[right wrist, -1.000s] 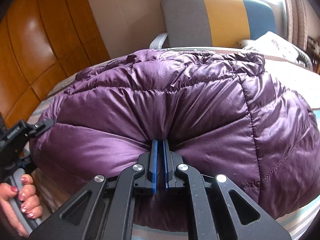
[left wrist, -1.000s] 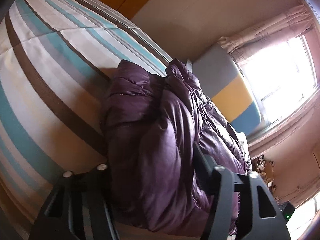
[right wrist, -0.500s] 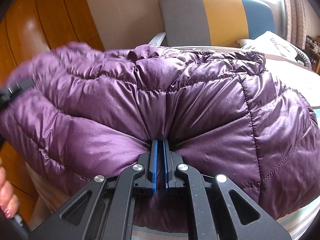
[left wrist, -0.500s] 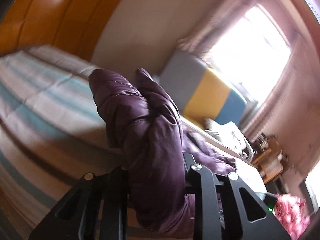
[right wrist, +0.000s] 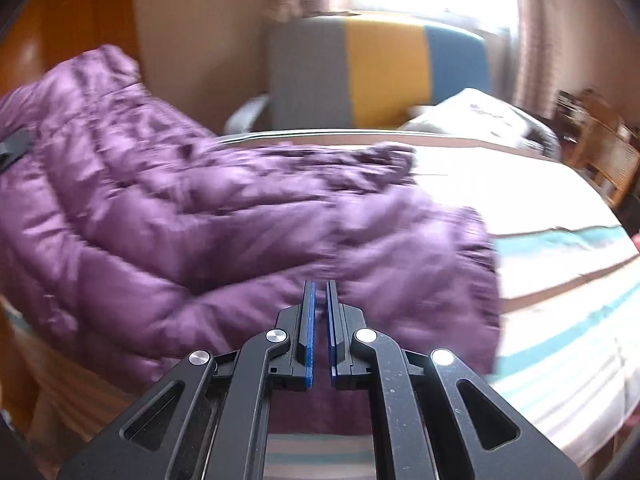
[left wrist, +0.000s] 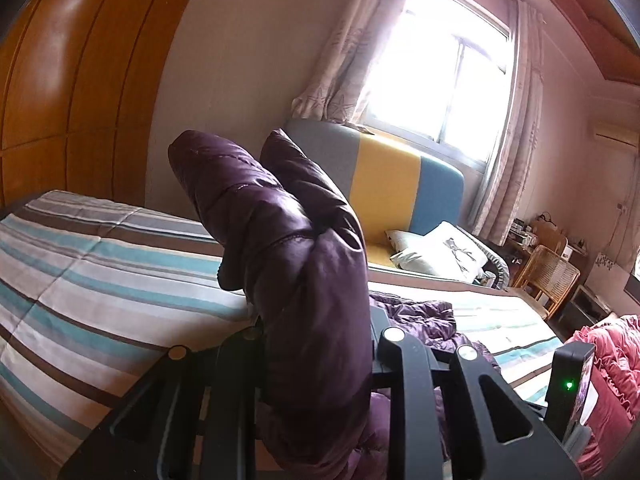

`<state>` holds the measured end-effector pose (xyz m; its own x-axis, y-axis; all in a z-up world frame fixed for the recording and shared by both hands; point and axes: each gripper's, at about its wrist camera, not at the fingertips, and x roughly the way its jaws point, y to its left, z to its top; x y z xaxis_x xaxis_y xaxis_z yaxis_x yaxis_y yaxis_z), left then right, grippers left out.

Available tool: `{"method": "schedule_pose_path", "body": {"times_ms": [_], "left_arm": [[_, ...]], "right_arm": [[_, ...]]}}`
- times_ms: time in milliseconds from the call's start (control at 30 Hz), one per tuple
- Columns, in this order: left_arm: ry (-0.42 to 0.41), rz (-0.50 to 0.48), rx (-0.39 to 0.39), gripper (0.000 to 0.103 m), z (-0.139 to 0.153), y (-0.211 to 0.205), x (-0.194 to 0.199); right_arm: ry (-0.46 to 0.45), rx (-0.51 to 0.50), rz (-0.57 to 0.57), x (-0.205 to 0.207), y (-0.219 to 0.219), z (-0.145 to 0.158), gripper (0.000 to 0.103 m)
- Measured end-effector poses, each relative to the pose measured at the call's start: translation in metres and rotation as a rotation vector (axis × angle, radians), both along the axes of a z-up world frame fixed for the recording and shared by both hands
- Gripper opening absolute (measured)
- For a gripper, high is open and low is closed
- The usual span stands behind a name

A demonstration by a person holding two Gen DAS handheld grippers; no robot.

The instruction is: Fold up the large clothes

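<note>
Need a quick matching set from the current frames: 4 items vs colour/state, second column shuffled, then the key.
Column 1:
1. puffer jacket
2. left gripper
3. right gripper
4. headboard

Column 2:
A. grey, yellow and blue panels
B. blue pads nearly together, little or nothing visible between them
C. purple, quilted, partly lifted off the striped bedspread
D. clamped on a thick bunch of fabric

Pairs: 1-C, 2-D, 3-B, 4-A
</note>
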<state>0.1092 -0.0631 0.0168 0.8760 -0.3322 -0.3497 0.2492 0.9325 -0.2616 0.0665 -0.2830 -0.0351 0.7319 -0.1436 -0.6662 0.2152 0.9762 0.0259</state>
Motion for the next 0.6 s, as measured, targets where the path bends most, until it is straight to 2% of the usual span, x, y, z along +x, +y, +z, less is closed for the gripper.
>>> {"method": "schedule_pose_path", "body": {"times_ms": [200,600], "left_arm": [[-0.023,-0.06,0.03,0.024,0.014,-0.032,-0.005],[-0.032,-0.209,0.079,0.025,0.025,-0.1,-0.014]], "right_arm": [[0.011,0.01,-0.114,-0.009,-0.038,-0.001,0.005],[0.033,-0.016,-0.211,-0.013,-0.06,0.0,0.005]]}}
